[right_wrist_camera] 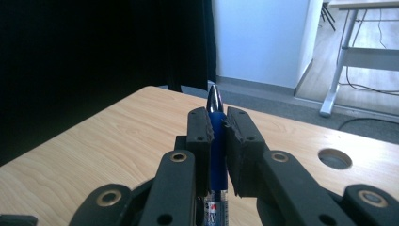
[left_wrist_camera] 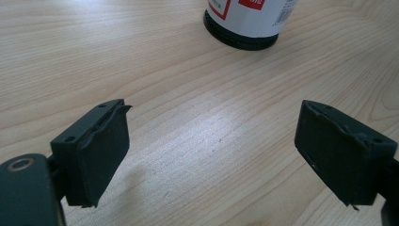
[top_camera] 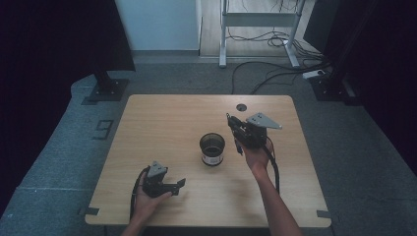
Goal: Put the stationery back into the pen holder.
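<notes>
Table (top_camera: 162, 147), light wood, bearing near its centre an open-topped cup (top_camera: 212, 149); left gripper (top_camera: 178, 185) low at the near edge, jaws wide apart on nothing; right gripper (top_camera: 234, 132) raised beside the cup, jaws clamped on a blue pen (right_wrist_camera: 216, 132). Pen's long axis runs along the jaws, tip pointing away past them; risk, as judged: grip near the tip lets the pen swivel or slip, missing the cup.

Table (top_camera: 162, 128): pale wood grain, smooth, faint sheen;
Gripper pads (left_wrist_camera: 106, 150): matt black, rubbery, edges frayed;
Pen (right_wrist_camera: 215, 123): glossy blue plastic, shiny metal tip;
Cup (top_camera: 212, 149): dark mesh
</notes>
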{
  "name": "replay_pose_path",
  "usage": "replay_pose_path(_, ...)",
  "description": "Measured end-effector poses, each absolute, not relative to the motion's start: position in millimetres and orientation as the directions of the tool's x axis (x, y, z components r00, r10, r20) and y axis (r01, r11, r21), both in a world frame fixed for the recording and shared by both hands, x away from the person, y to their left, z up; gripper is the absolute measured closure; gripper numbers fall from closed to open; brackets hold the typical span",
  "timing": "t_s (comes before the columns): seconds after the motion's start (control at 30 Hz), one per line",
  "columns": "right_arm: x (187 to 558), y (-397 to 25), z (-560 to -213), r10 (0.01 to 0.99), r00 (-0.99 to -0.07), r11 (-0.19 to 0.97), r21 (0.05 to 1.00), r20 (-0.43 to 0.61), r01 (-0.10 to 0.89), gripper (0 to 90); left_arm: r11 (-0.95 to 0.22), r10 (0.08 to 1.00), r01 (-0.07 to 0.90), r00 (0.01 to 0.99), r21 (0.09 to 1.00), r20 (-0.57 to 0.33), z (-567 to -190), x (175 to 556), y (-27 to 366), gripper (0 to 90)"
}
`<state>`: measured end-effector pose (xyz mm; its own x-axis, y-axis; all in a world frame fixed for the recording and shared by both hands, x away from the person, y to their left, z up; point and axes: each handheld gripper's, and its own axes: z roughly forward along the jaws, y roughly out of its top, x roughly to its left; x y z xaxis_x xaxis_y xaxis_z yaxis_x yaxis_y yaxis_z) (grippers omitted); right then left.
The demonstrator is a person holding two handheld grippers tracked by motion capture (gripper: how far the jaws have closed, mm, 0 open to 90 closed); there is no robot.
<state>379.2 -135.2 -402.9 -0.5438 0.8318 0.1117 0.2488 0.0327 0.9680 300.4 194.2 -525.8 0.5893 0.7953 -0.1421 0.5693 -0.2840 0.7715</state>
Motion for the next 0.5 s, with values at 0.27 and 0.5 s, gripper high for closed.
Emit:
replay_pose_path(0.27,382,-118,-396,0.819,-0.564,0.036,0.972,0.104,0.232,78.9,-0.285,0.794,0.569,0.591,0.771,-0.142,-525,300,195,11.2)
replay_pose_path(0.5,383,-113,-397,0.815,-0.570,0.039,0.971,0.106,0.236,78.9,-0.286,0.793,0.569,0.592,0.771,-0.142,-526,300,194,11.2)
